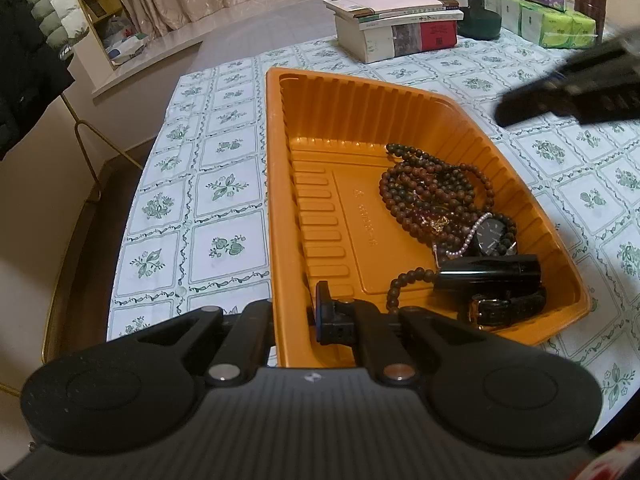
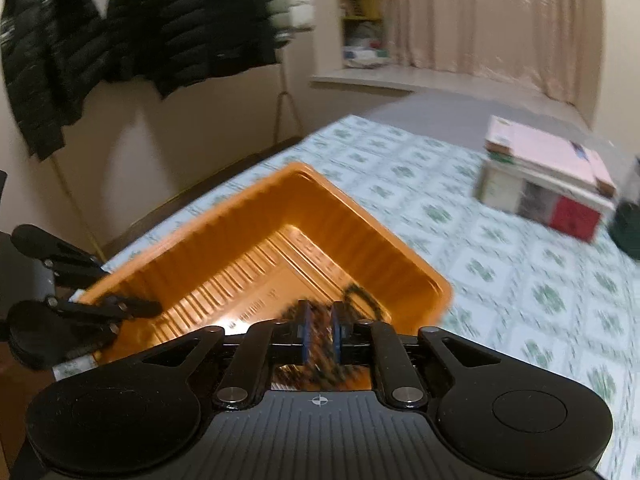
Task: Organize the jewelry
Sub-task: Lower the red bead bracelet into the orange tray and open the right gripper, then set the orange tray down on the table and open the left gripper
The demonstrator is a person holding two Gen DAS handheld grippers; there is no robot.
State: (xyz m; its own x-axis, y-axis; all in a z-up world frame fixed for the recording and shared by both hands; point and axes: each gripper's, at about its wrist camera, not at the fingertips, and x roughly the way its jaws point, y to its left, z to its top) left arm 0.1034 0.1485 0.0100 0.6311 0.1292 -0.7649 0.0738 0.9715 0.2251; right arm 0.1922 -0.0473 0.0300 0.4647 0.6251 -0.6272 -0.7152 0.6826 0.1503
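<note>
An orange plastic tray [image 1: 360, 80] sits on the flowered tablecloth. Its right half holds a tangle of brown bead strands [image 1: 424, 188], a pearl bracelet [image 1: 468, 236], a dark-faced watch [image 1: 490, 236], a black cylinder [image 1: 488, 270] and a buckled black strap [image 1: 504, 308]. My left gripper [image 1: 316, 316] is shut on the tray's near wall, and the right wrist view shows it [image 2: 156, 306] at the tray [image 2: 360, 240] corner. My right gripper [image 2: 320, 332] hovers over the jewelry with its jaws a little apart. Blurred beads [image 2: 360, 300] show through the gap. It [image 1: 508, 112] enters blurred from the right.
A stack of books [image 1: 396, 24] lies on the far side of the table, with a green-lidded jar [image 1: 476, 4] and tissue packs [image 1: 560, 24] beside it. Dark jackets [image 2: 140, 20] hang on a stand past the table's left edge.
</note>
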